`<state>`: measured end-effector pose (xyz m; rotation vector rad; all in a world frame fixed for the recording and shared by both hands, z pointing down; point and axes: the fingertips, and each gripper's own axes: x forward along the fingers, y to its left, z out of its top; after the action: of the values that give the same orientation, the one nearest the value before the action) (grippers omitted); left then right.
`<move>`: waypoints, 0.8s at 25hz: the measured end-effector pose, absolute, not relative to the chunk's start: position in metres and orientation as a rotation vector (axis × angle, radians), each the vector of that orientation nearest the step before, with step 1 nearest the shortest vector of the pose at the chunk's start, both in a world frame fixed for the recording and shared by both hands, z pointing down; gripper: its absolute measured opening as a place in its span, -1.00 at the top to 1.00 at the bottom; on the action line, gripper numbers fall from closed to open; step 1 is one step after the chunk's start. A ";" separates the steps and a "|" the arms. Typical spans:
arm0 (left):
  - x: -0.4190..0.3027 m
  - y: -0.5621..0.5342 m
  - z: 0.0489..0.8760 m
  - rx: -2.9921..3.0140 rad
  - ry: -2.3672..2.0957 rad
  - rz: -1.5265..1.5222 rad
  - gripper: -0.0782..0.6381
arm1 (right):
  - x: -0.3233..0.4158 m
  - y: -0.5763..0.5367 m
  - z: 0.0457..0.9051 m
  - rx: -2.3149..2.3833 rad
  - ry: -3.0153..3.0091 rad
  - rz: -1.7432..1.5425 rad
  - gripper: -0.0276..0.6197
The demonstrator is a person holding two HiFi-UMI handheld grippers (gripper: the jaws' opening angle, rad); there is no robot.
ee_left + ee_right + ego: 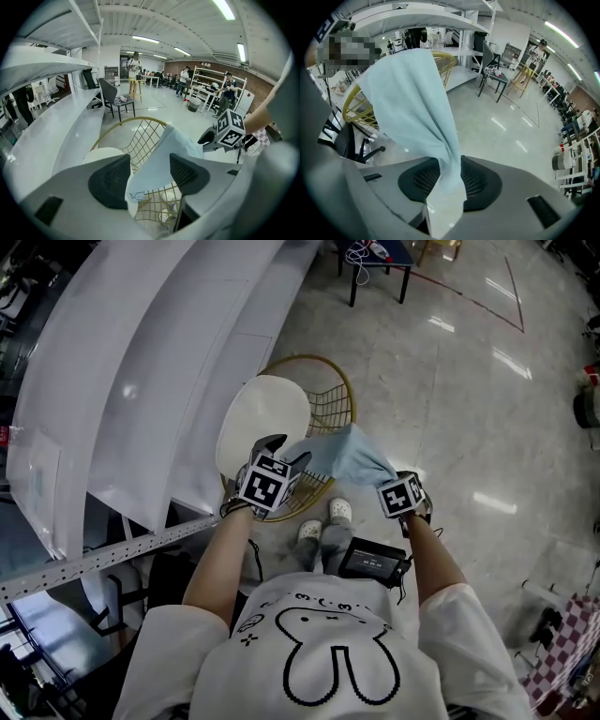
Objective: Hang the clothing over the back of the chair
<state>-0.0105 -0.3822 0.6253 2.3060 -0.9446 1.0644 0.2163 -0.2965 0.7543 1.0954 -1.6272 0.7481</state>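
Observation:
A light blue piece of clothing (342,457) lies draped over the near rim of a gold wire chair (319,362) with a round white seat cushion (262,423). My left gripper (286,451) hovers at the cloth's left end, open. In the left gripper view its pads stand wide apart around the clothing (164,159) without pressing it, above the chair's mesh (136,122). My right gripper (392,476) is at the cloth's right end. In the right gripper view it (449,180) is shut on a bunched strip of the clothing (412,93), which rises toward the chair (351,110).
A long white curved counter (141,381) runs along the left, close to the chair. A dark small table (380,259) stands at the far end. The person's white shoes (323,521) are just below the chair. Glossy floor (469,399) lies to the right.

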 end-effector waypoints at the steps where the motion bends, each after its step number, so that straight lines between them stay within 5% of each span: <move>1: -0.009 -0.381 0.626 2.310 -0.937 1.068 -0.01 | 0.214 -0.297 0.754 1.091 -1.628 0.741 0.56; 20: 0.019 -0.374 0.615 2.250 -0.772 1.224 -0.01 | 0.197 -0.312 0.686 1.042 -1.650 0.891 0.33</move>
<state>0.0187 -0.3743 0.6145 2.2498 -0.7722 1.2244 0.1969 -0.3123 0.6861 1.0421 -1.6502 0.8913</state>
